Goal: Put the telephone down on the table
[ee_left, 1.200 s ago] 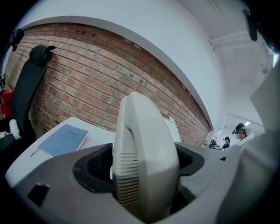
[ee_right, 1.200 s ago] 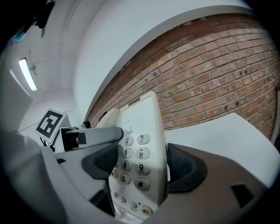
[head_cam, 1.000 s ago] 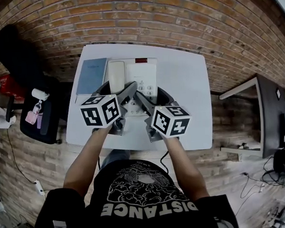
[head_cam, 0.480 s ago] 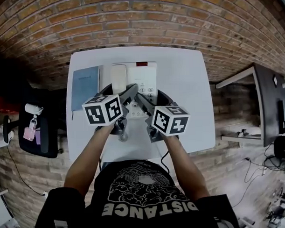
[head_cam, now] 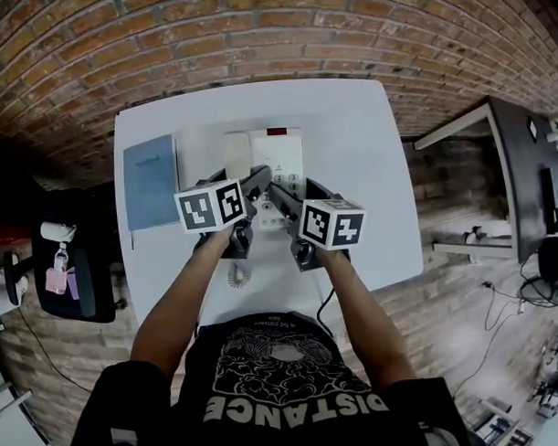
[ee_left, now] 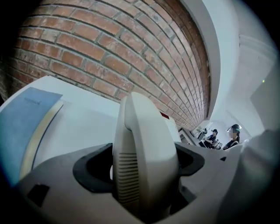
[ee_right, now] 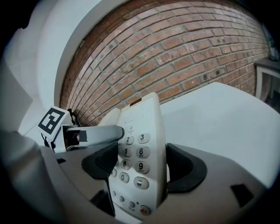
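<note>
A white desk telephone [head_cam: 279, 158] is held between both grippers over the middle of the white table [head_cam: 368, 159]. My left gripper [head_cam: 257, 184] is shut on its handset [ee_left: 146, 148], which fills the gap between the dark pads. The right gripper [head_cam: 281, 192] is shut on the keypad side [ee_right: 141, 151], and the number keys show between its jaws. The left gripper's arm [ee_right: 94, 133] reaches in from the left in the right gripper view. A coiled cord [head_cam: 238, 276] hangs near the table's front edge. Whether the telephone's base touches the table is hidden.
A blue book [head_cam: 150, 181] lies on the table's left part, also in the left gripper view [ee_left: 28, 114]. A brick wall [head_cam: 254, 35] runs behind the table. A dark chair with a bag [head_cam: 70, 270] stands left of it, and a dark desk [head_cam: 524, 172] to the right.
The telephone now sits further from the table's far edge, nearer the person, with both grippers still shut on it. The cord has come into view near the front edge.
</note>
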